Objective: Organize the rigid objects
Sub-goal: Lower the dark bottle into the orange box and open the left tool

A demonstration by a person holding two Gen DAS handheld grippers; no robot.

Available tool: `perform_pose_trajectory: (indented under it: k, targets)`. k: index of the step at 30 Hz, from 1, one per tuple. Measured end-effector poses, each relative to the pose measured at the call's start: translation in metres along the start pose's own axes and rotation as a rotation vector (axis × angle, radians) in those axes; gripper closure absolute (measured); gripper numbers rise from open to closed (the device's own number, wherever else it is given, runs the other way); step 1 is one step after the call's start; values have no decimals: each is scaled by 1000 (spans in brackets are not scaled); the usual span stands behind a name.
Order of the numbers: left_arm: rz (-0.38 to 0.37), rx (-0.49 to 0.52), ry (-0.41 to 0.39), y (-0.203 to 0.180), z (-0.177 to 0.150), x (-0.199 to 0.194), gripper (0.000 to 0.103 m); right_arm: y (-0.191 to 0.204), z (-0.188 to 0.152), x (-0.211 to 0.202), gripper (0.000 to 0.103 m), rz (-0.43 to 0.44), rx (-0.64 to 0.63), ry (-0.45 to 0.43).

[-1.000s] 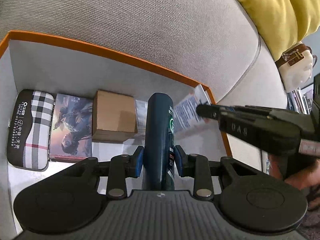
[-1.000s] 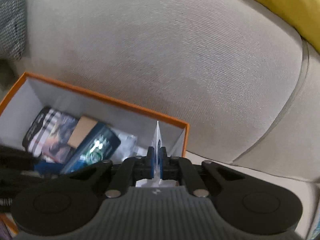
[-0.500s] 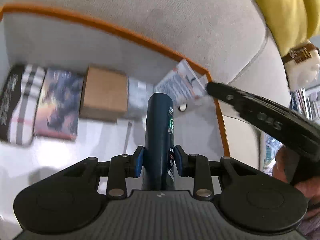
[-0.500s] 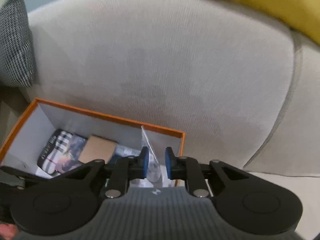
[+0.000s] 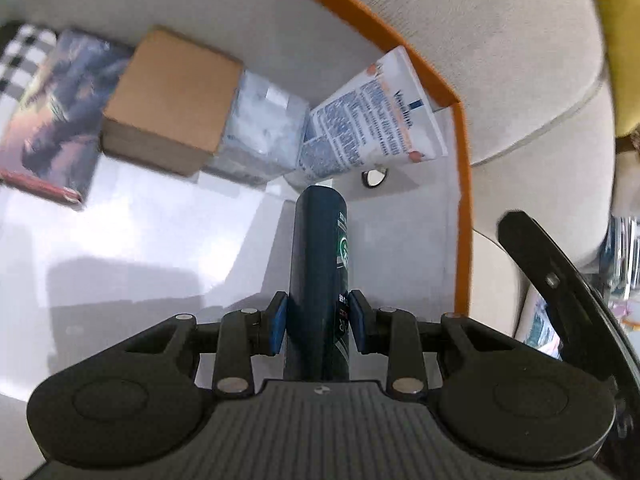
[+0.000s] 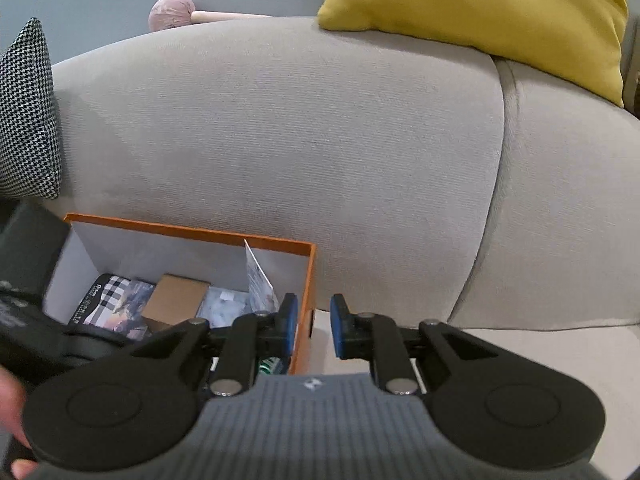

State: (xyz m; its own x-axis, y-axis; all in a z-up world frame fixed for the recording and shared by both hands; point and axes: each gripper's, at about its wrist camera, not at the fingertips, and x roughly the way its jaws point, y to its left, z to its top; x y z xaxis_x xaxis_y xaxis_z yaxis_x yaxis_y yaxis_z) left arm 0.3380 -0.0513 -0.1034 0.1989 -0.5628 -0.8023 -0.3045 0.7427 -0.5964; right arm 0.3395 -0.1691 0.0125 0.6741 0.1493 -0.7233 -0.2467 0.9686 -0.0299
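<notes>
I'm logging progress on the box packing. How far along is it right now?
Done: a plaid case, picture box, brown carton, clear packet and Vaseline tube lie along the orange box's back wall. In hand: the left gripper clamps a dark spray can above the floor. Left: setting it down. The right gripper is open, empty.

Grey sofa carrying an orange-rimmed box

The sofa (image 6: 280,128) bears the box (image 6: 188,236) on its seat, against the backrest; a yellow cushion (image 6: 500,12) lies on top of the backrest at right; a houndstooth cushion (image 6: 28,112) sits at the left edge; the box's floor (image 5: 132,232) is white.
</notes>
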Motion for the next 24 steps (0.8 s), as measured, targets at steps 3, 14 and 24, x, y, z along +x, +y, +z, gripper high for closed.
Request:
perform_pose_trajectory:
  k: [3,14,24]
  targets:
    - [9,-29,32,1,2,10,66,-3,-1,-1,85,9,5,5]
    - [144,147,26,-24,2,10,73,-3,-15,2,84,2,10,28]
    - [46,132,32,-24,18,14,76,-6,-24,-2,84,-4,20,31]
